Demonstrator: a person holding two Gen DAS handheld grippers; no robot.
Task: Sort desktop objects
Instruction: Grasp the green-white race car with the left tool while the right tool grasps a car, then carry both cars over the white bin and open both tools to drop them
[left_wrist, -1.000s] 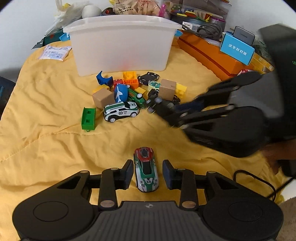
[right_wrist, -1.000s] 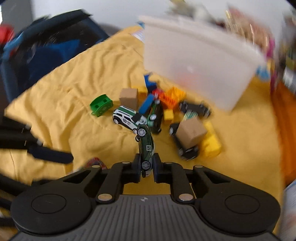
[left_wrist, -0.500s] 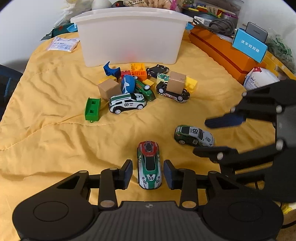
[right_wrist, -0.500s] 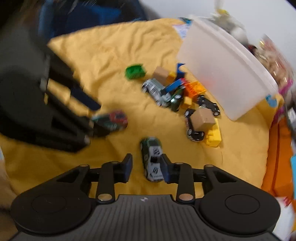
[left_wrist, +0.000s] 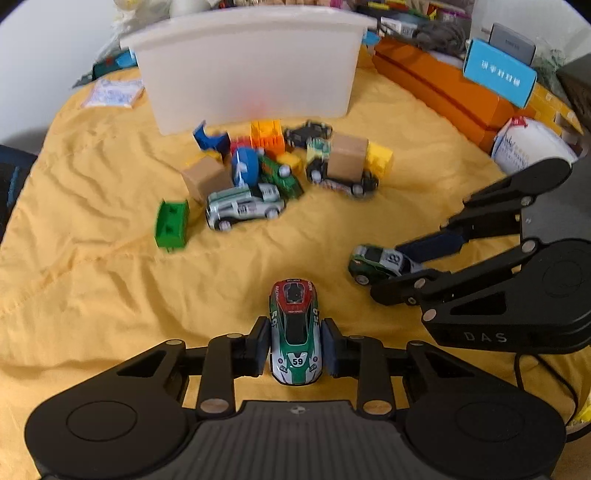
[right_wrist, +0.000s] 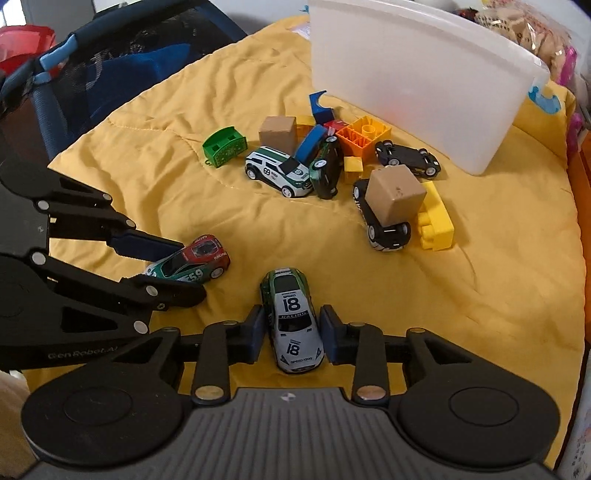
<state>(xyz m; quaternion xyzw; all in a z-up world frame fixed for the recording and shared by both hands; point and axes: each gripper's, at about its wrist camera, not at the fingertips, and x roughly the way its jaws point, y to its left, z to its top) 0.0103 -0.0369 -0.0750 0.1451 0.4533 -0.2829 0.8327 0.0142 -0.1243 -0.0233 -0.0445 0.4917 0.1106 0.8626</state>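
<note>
Left gripper (left_wrist: 294, 349): fingers (left_wrist: 258, 347) spread, one on each side of car 59 (left_wrist: 294, 332), narrow gaps visible at both flanks; no clamping evident.
Car 59: one, red, green and white, wheels down on the yellow cloth (left_wrist: 92, 295), rear half between the left fingers.
Right gripper (right_wrist: 291, 334): fingers (right_wrist: 255, 334) spread, straddling car 18 (right_wrist: 290, 317); gaps visible at both sides.
Car 18: one, green and white, on the cloth, just right of car 59, apart from it.
Green block (right_wrist: 224, 146): one, leftmost of the pile, on its own.
Cardboard cubes: two; left cube (right_wrist: 277, 135) behind car 69 (right_wrist: 279, 170), right cube (right_wrist: 396, 195) resting on top of a black car (right_wrist: 384, 227).
Cars in pile: four, namely car 69, a dark green car (right_wrist: 325, 168), the black car under the cube, a second black car (right_wrist: 406, 158) near the bin.
Blue pieces: two; one leaning on car 69 (right_wrist: 309, 142), one upright by the bin (right_wrist: 318, 105).
Orange block (right_wrist: 364, 134): one.
Red block (right_wrist: 334, 124): one, partly hidden.
Yellow blocks: three countable; the largest (right_wrist: 436, 218) touching the right cube's car.
White bin (right_wrist: 413, 81): one, behind the pile, contents not visible.
Total cars: six.
</note>
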